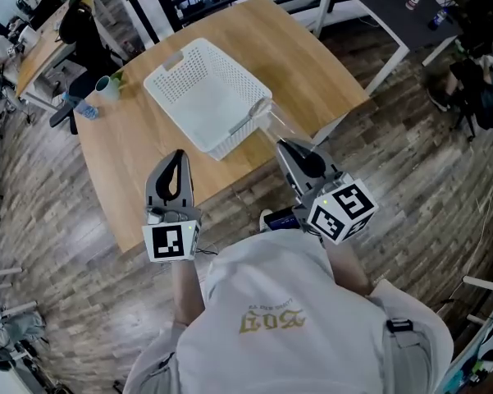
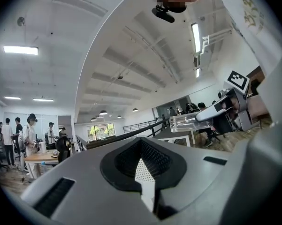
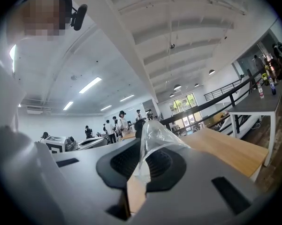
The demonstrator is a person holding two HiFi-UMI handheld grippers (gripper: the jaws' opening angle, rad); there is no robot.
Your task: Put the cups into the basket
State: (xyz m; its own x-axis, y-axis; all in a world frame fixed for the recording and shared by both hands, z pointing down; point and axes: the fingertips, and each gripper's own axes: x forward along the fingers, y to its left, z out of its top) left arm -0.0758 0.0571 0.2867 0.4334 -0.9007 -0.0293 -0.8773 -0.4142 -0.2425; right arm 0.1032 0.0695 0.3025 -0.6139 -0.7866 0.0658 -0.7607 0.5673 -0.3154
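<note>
A white perforated basket sits in the middle of the wooden table. My right gripper is shut on a clear plastic cup, holding it by its wall just off the basket's near right corner. In the right gripper view the crumpled cup sticks out from between the closed jaws. The left gripper view also shows the cup held out from the right gripper. My left gripper hovers over the table's near edge, shut with nothing in it.
A small white cup and a blue bottle stand at the table's far left corner. A black chair is behind that corner. White table frames stand beyond the right side. Wooden floor surrounds the table.
</note>
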